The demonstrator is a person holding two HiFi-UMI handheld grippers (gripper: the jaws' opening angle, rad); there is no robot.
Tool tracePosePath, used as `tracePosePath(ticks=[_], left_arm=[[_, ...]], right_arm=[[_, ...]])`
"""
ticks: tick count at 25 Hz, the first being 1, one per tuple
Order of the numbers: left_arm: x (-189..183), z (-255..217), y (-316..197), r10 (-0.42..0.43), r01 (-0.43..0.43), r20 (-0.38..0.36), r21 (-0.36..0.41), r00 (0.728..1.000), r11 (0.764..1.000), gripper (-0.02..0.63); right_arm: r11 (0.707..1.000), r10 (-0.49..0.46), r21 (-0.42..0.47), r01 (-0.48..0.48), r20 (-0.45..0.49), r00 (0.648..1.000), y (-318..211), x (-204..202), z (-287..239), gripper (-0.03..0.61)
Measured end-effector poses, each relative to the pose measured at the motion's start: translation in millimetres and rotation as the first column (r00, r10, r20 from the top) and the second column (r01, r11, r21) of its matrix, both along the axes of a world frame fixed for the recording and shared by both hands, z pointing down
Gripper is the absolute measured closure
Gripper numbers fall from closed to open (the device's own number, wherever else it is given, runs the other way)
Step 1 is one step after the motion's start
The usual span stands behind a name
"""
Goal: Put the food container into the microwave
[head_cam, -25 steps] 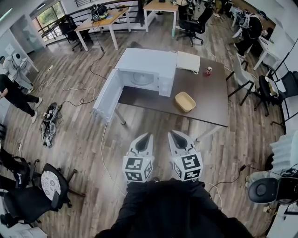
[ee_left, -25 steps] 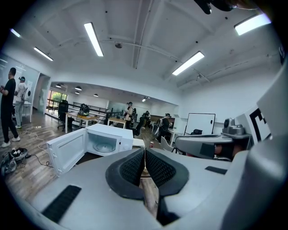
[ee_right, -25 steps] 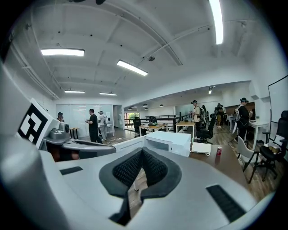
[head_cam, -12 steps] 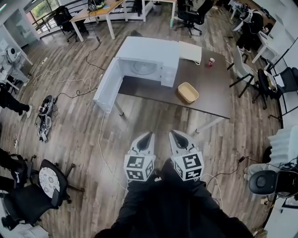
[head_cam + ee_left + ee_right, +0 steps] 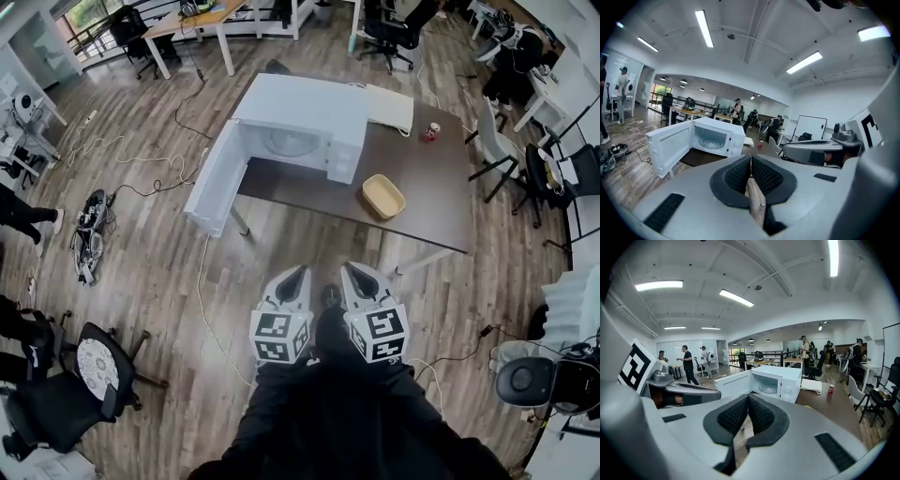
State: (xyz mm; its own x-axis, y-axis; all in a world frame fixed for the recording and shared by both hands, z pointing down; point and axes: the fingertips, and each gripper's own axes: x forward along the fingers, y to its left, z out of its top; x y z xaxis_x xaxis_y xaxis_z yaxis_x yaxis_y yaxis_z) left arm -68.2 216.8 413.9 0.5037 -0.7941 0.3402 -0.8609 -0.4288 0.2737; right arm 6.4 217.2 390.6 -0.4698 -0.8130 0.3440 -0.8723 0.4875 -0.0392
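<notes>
Jaws of the left gripper [image 5: 751,158] clenched, ribbed pads pressed flat together, nothing caught between them. Same with the right gripper [image 5: 747,398]: jaws closed tight, empty. Both held side by side, close to the body, tips aimed forward over the wooden floor [image 5: 281,246] and well short of the desk [image 5: 427,192].

Ahead on that dark desk, the food container [image 5: 382,196]: shallow, tan, open-topped, sitting near the front edge, just to the right of the microwave [image 5: 309,117] and apart from it. Microwave white, at the desk's left end, its door [image 5: 217,180] swung wide open to the left, out past the desk edge. Inside, a glass turntable [image 5: 711,142], otherwise a bare cavity.

Behind the food container, toward the far edge, a small red can [image 5: 432,130] standing upright. Left of the can, just beside the microwave's back corner, a flat white pad [image 5: 389,108].

Further out, a white cable [image 5: 202,281] trailing across the floor from under the desk, a black office chair [image 5: 94,370] at lower left, more desks and chairs along the far side of the room, several people standing in the distance
</notes>
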Motion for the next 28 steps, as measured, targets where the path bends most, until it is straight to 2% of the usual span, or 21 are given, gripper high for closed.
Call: tracePosePath(ticks=[5, 18, 28], left_arm=[[12, 3, -56, 0.000, 0.000, 0.015, 0.008, 1.000, 1.000, 0.578], [72, 3, -199, 0.021, -0.021, 0.039, 0.002, 0.999, 1.000, 0.578], [116, 12, -257, 0.050, -0.048, 0.058, -0.022, 0.997, 0.999, 0.578]], right_arm=[[1.000, -0.003, 0.008, 0.003, 0.008, 1.000, -53, 10, 4, 0.554], [0.999, 0.036, -0.002, -0.036, 0.021, 0.999, -194, 74, 5, 0.554], [0.997, 0.068, -0.040, -0.067, 0.040, 0.997, -250, 116, 16, 0.554]])
